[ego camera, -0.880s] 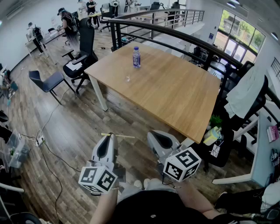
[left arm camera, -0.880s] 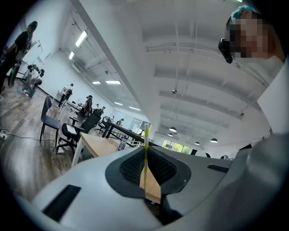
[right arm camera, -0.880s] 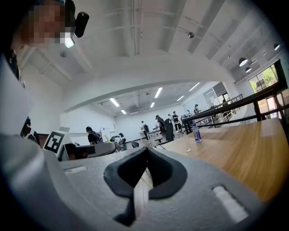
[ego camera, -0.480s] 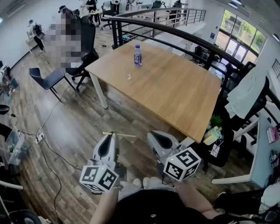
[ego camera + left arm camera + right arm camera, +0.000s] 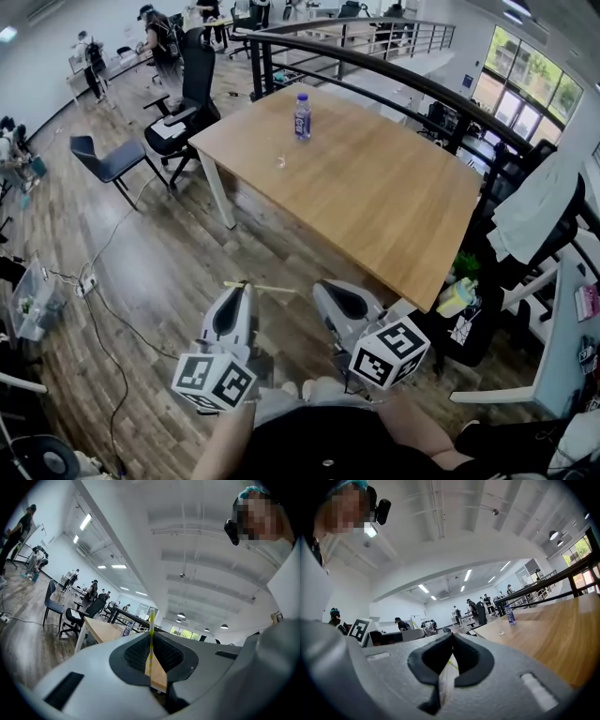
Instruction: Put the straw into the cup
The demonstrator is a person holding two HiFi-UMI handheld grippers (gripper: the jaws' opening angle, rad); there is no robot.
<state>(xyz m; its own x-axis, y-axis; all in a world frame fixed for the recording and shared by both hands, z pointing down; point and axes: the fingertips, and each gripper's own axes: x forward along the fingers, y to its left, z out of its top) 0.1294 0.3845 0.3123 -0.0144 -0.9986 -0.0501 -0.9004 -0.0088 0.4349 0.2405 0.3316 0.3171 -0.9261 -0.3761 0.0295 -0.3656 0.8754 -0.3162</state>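
straw [image 5: 151, 620] clamped in left gripper [image 5: 245, 292]

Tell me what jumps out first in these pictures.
The big wooden table fills the middle of the head view, with a water bottle and a small clear cup toward its far corner. Closer in, the left gripper is shut on a thin yellow straw held crosswise above the floor, beside the shut right gripper.
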